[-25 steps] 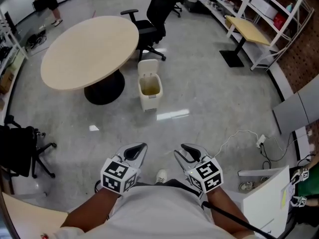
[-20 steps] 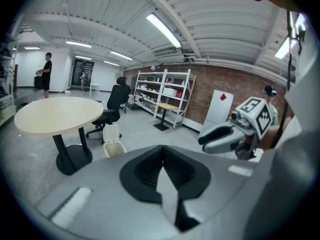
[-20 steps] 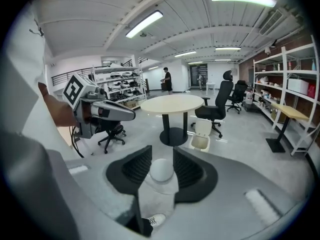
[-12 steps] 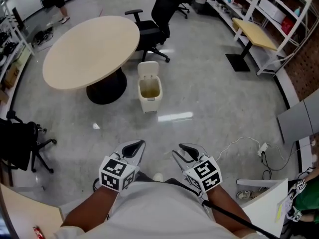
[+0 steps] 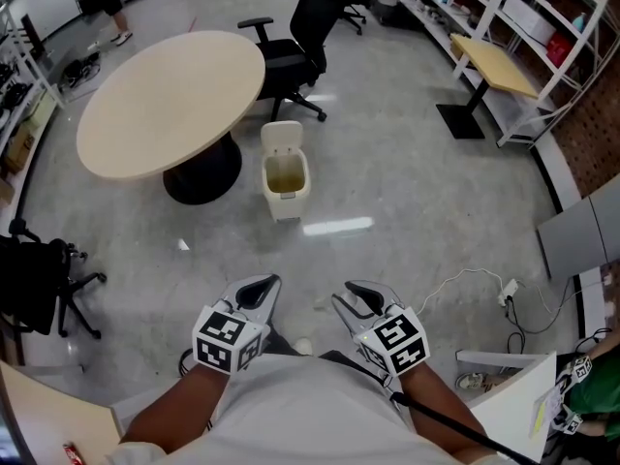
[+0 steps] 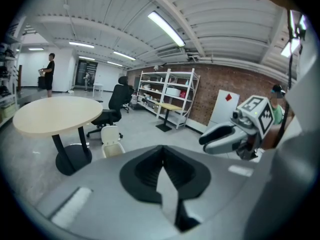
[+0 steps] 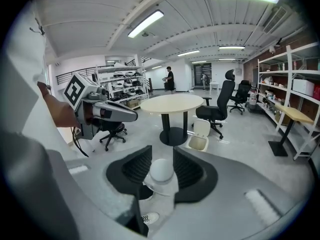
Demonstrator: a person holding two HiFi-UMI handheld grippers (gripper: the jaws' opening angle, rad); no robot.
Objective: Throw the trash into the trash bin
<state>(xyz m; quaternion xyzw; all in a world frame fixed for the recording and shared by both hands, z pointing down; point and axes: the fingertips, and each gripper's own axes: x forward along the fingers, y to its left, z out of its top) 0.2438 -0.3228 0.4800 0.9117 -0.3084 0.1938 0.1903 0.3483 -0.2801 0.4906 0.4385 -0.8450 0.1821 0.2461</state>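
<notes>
The cream trash bin (image 5: 286, 177) stands on the floor beside the round table, its lid flipped up; it also shows as the bin (image 6: 112, 145) and the bin (image 7: 199, 136) in the two gripper views. My right gripper (image 7: 161, 159) is shut on a white, rounded piece of trash (image 7: 161, 171) that sits between its black pads. In the head view the right gripper (image 5: 349, 294) is held low in front of the person's body, well short of the bin. My left gripper (image 5: 262, 284) hangs beside it, and the left gripper (image 6: 162, 149) has its tips together with nothing in them.
A round beige table (image 5: 170, 95) on a black foot stands left of the bin, with a black office chair (image 5: 291, 37) behind it. Shelves (image 5: 523, 17) and a small desk (image 5: 494, 61) line the right side. A cable (image 5: 465, 269) lies on the floor at right. Another black chair (image 5: 39, 289) is at the left edge.
The person has stepped a little forward, carrying both grippers along side by side. The right gripper's hold on the white trash is unchanged, and the left stays shut.
</notes>
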